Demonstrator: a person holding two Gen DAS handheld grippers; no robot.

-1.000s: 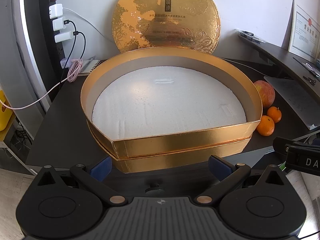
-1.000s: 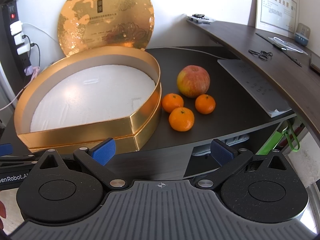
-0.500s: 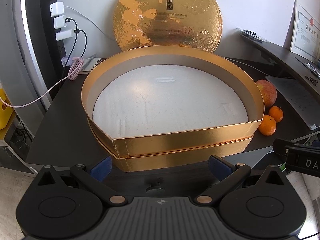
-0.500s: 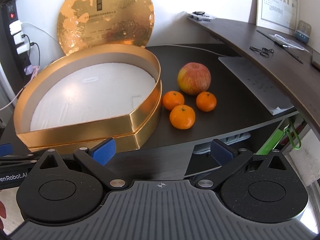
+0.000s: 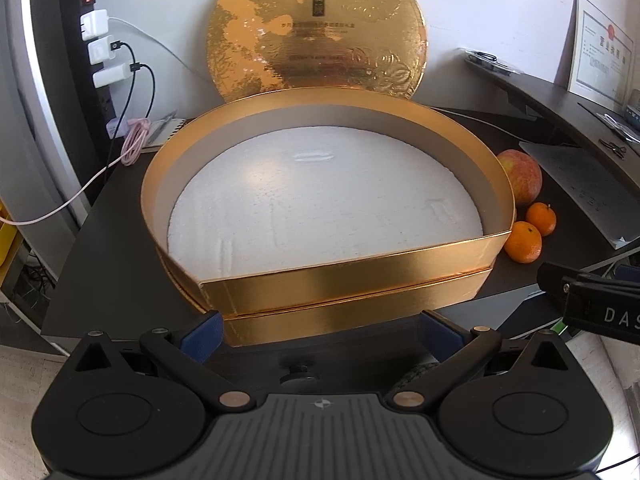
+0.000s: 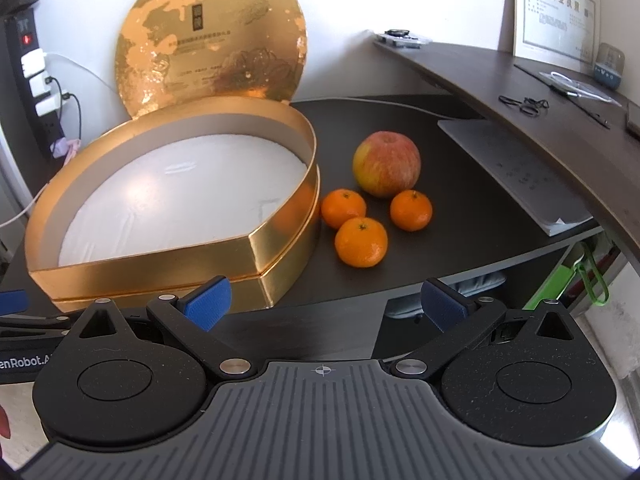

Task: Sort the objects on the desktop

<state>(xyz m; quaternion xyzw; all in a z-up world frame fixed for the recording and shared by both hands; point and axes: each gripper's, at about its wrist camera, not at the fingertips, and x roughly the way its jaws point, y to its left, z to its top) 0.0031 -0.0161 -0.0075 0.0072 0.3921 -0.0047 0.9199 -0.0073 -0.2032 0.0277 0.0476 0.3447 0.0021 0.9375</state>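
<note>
Both wrist views face the desk's front edge closely, sharing the gold box (image 5: pixel 348 280) (image 6: pixel 160 264).

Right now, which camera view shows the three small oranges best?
The right wrist view: all three oranges lie in full sight beside the apple, to the right of the gold box. The left wrist view shows only two of them at the right edge; the box wall hides the third.

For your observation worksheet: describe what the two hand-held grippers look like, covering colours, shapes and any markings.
Both the left gripper and right gripper are matte black, with two round discs, a ribbed grey centre plate bearing a small crosshair mark, silver pivot pins, angled link arms and blue textured finger pads. White lettering runs along each one's side.
</note>
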